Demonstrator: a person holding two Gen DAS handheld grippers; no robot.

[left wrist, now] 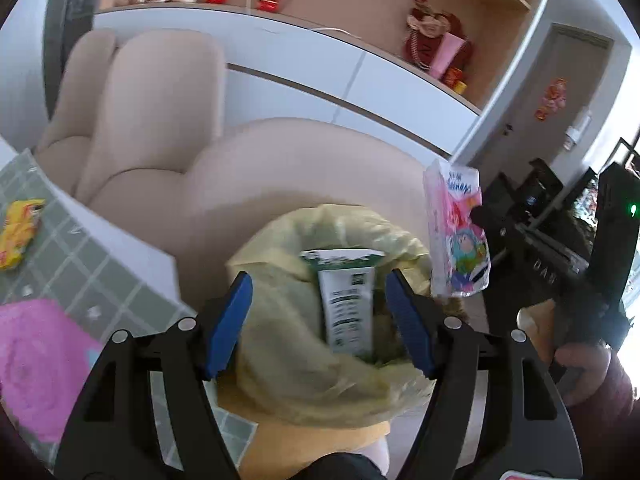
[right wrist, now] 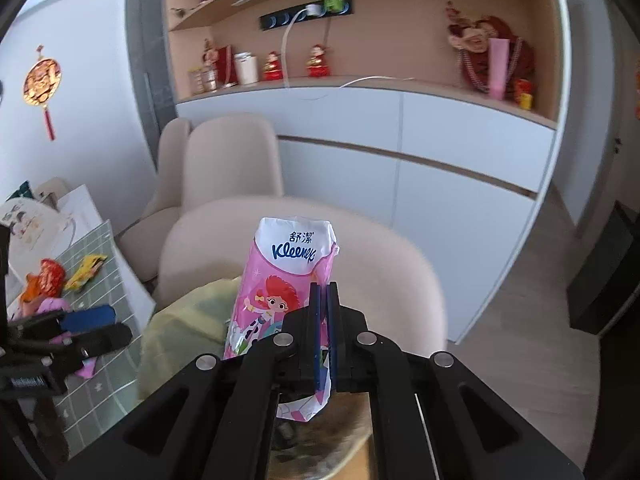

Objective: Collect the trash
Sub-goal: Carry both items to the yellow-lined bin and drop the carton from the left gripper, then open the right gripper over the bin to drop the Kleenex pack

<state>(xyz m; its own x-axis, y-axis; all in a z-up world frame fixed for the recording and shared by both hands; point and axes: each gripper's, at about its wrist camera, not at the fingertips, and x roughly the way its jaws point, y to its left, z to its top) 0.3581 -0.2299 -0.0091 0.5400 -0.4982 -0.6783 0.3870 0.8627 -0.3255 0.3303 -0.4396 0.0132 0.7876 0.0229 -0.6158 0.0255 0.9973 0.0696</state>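
Note:
My left gripper stands open above a bin lined with a yellow-green bag. A white-and-green carton sits upright in the bag's mouth between the blue pads, with a gap on both sides. To the right, my right gripper is shut on a pink Kleenex wrapper and holds it upright over the bag's edge. In the left wrist view the same wrapper hangs beside the bin. My left gripper shows at the left edge of the right wrist view.
A table with a green checked cloth lies to the left, bearing a yellow wrapper, an orange wrapper and a pink cloth. Beige chairs stand behind the bin. A white cabinet with ornaments lines the wall.

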